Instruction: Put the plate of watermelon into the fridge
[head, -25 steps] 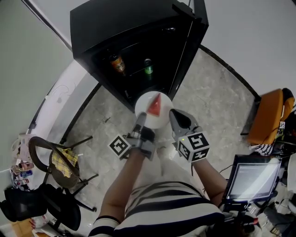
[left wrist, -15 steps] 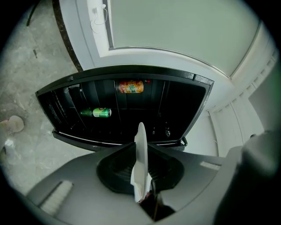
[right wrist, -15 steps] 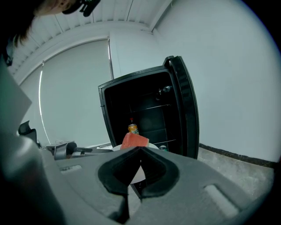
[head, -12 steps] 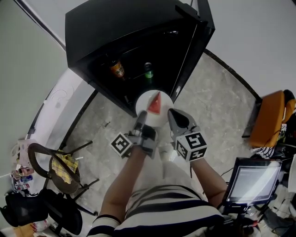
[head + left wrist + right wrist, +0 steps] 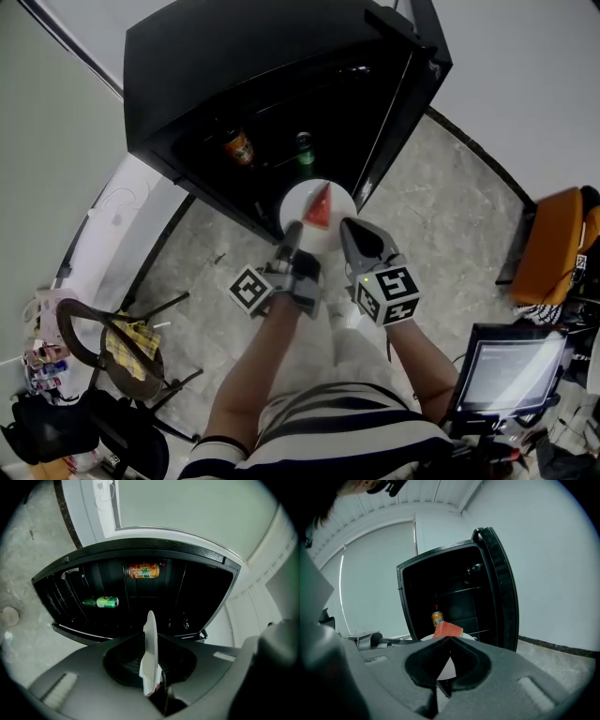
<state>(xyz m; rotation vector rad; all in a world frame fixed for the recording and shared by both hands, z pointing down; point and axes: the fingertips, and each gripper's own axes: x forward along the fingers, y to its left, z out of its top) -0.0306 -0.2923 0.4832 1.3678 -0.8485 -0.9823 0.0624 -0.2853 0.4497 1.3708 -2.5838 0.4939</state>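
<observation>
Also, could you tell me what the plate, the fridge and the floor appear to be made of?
The plate is probably glazed ceramic or melamine: plain white, smooth, with a thin rigid rim. The fridge has a black casing, likely painted metal or plastic, with a faint sheen. The floor looks like polished stone or stone-look tile: grey, mottled, veined.

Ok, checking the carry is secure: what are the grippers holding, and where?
The plate, by its near rim: the left gripper clamps the rim's left part, the right gripper its right part. The watermelon slice sits untouched on top.
</observation>
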